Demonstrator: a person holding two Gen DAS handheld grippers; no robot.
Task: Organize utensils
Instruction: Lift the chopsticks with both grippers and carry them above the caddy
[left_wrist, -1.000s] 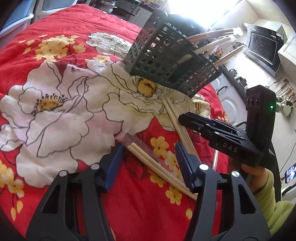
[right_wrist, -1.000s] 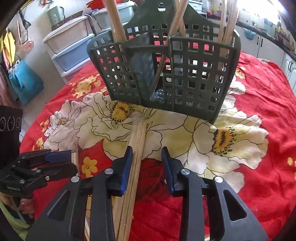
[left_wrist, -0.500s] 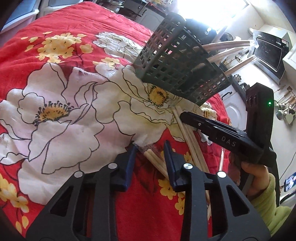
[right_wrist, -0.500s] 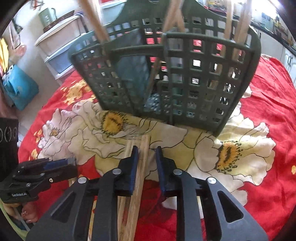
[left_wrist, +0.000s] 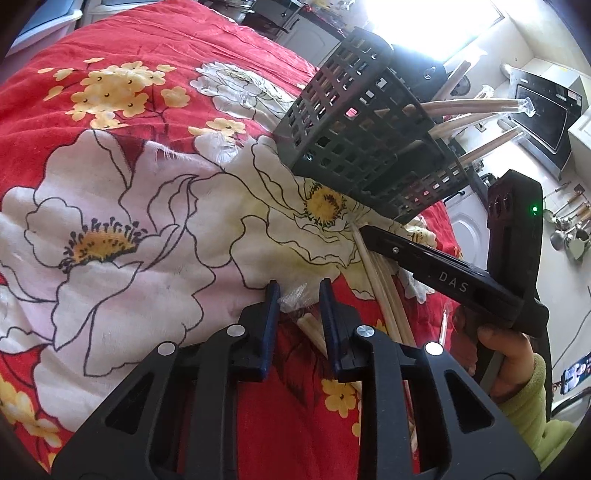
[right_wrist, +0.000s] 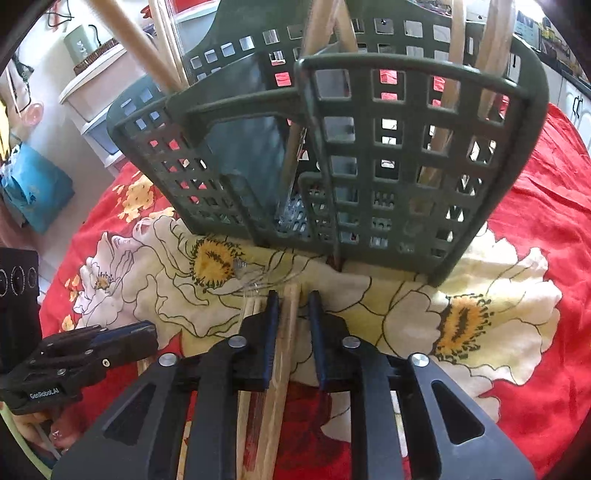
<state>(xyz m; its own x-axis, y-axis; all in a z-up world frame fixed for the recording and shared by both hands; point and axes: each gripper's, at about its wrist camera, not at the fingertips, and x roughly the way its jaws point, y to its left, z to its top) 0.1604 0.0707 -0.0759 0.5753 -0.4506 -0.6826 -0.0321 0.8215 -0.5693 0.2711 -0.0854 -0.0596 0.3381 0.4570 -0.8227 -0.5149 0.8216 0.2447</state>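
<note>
A dark green slotted utensil basket (right_wrist: 369, 155) stands on the red flowered cloth, with several wrapped chopsticks upright in it; it also shows in the left wrist view (left_wrist: 362, 147). My right gripper (right_wrist: 291, 299) has narrowed around a wrapped pair of wooden chopsticks (right_wrist: 284, 354) lying just before the basket. My left gripper (left_wrist: 297, 291) has narrowed around the plastic-wrapped end of another chopstick pair (left_wrist: 310, 328). Small gaps remain beside both, so a firm grip is unclear. More chopsticks (left_wrist: 384, 291) lie between the two grippers.
The right gripper's body (left_wrist: 454, 284) and the hand holding it sit close at the left gripper's right. Plastic drawers (right_wrist: 99, 96) and a blue bag (right_wrist: 29, 188) stand beyond the table's far left edge. A kitchen counter with an oven (left_wrist: 543, 110) lies behind.
Both grippers have moved forward along the chopsticks toward the basket and their jaws have narrowed from wide open to close around the sticks.
</note>
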